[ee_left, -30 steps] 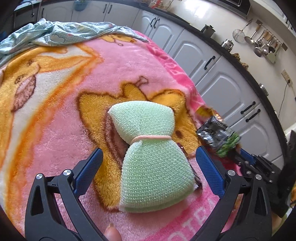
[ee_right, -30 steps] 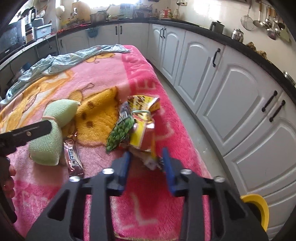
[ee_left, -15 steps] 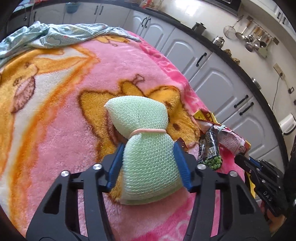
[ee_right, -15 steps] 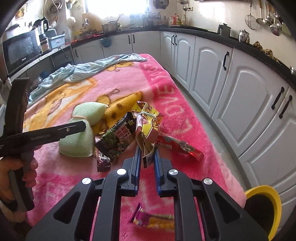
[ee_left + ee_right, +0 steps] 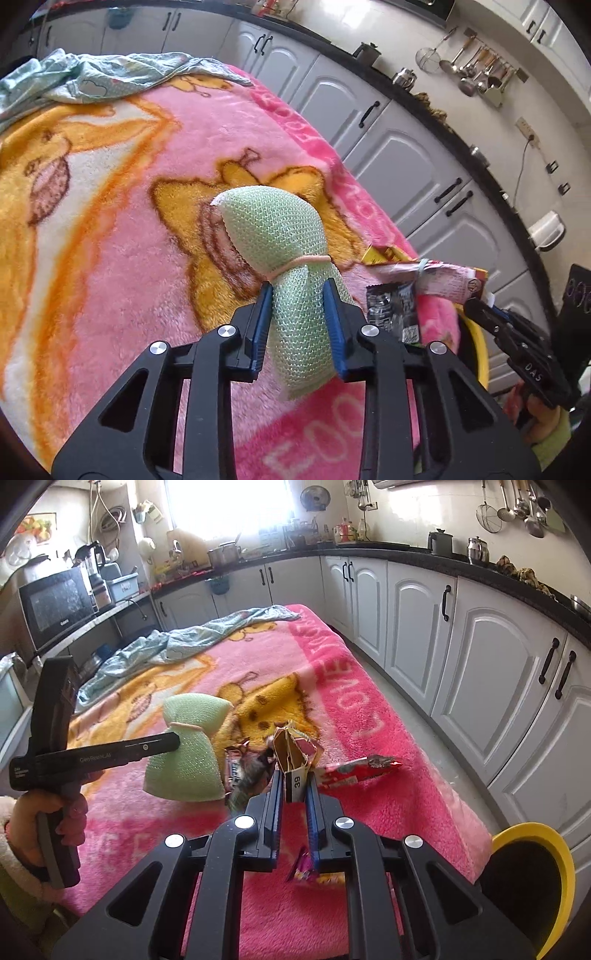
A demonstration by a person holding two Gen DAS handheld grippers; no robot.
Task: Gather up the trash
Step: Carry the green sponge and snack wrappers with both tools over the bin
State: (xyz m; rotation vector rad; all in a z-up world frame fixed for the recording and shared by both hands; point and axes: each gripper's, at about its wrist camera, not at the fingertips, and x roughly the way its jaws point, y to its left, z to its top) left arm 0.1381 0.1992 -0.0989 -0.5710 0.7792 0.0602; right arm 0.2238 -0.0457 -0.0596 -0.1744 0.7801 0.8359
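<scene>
A pale green mesh sponge (image 5: 273, 225) tied with a pink band stands tilted up off the pink blanket (image 5: 110, 229). My left gripper (image 5: 297, 291) is closing on its lower half, and both blue pads press into the mesh. The right wrist view shows the same sponge (image 5: 184, 771) under the left gripper's black finger (image 5: 147, 747). My right gripper (image 5: 295, 779) is shut on a bundle of snack wrappers (image 5: 295, 747) held above the blanket. The left wrist view shows that bundle (image 5: 436, 273) at the right, in front of the right gripper (image 5: 474, 308).
A loose wrapper (image 5: 306, 871) lies on the blanket beneath my right gripper, and a candy bar wrapper (image 5: 232, 770) lies beside the sponge. A yellow-rimmed bin (image 5: 554, 843) stands off the table's near right corner. A light blue cloth (image 5: 192, 642) lies at the far end. White cabinets (image 5: 498, 686) line the right.
The left jaws went from wide open around the sponge to pressing on it, and its far end has risen. The right gripper lifted the wrapper bundle off the blanket, leaving one wrapper behind.
</scene>
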